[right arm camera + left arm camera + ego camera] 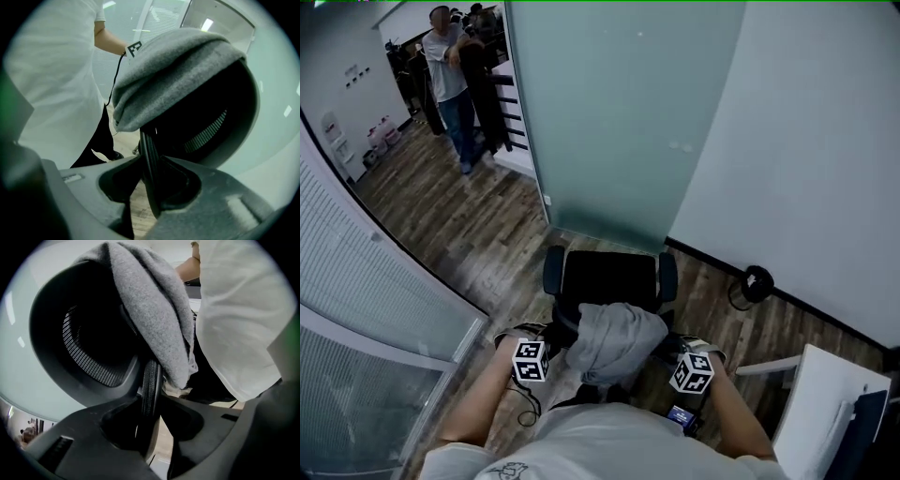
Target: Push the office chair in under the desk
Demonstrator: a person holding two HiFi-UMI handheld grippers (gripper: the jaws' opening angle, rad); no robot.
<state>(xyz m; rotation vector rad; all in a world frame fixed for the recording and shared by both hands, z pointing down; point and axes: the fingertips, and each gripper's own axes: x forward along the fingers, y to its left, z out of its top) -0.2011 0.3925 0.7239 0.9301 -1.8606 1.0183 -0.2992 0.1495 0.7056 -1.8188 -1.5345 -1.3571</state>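
Chair [609,279]: there is one, black, standing on the wood floor [469,234] at the centre of your head view. Its seat points toward 12 o'clock, at the frosted glass panel [619,112]. It has two armrests, one at 9 o'clock of the seat [553,272] and one at 3 o'clock [667,277]. One grey garment [614,342] is draped over the top of the backrest, at 6 o'clock of the seat, right in front of you.

You hold two grippers, each with one marker cube. Your left gripper [150,420] is clamped on the ribbed rim of the backrest, with the rim running upright between its jaws and the garment hanging just above. Its cube [531,361] sits at 9 o'clock of the garment. Your right gripper [152,185] is clamped on the opposite rim of the backrest in the same way, again just under the garment's edge. Its cube [692,372] sits at 3 o'clock of the garment.

One white desk [820,403] shows at 4 o'clock of the head view, apart from the chair, and the chair is not under it. One black coil [755,284] lies on the floor by the wall at 3 o'clock of the chair. One other person [450,75] stands far off at 11 o'clock.
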